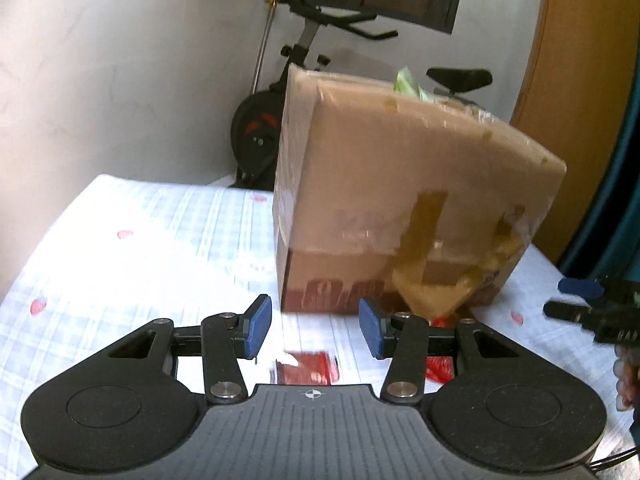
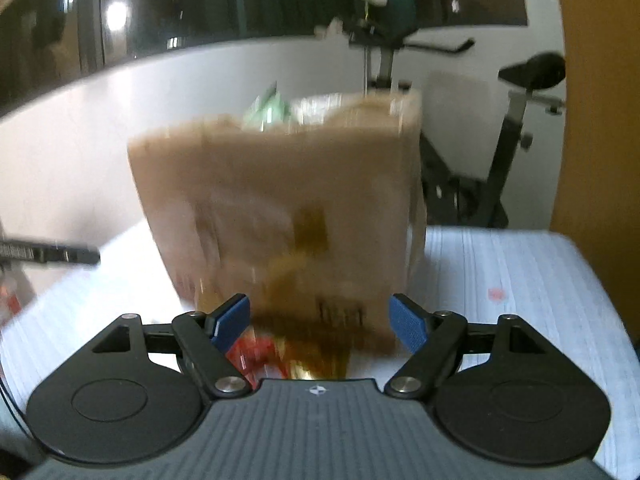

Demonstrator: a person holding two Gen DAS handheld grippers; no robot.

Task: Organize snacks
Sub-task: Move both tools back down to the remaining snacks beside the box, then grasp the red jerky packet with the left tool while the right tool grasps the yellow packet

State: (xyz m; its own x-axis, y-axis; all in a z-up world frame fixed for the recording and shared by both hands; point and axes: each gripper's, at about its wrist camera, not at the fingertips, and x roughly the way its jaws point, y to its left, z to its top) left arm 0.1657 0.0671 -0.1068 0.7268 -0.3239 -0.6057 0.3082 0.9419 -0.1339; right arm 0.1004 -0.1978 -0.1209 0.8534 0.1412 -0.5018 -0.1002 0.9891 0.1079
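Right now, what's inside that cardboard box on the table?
A green packet and something clear and crinkly poke above the cardboard box rim. Its walls hide everything deeper down.

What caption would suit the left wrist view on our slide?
Open left gripper above a red packet, facing a taped cardboard box on a checked tablecloth.

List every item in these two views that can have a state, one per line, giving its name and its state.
Cardboard box: upright on the table, top open, taped sides.
Green packet: sticking out of the box top.
Red packet: lying flat on the tablecloth, outside the box.
Left gripper: open, empty.
Right gripper: open, empty.
Exercise bike: standing behind the table, unused.
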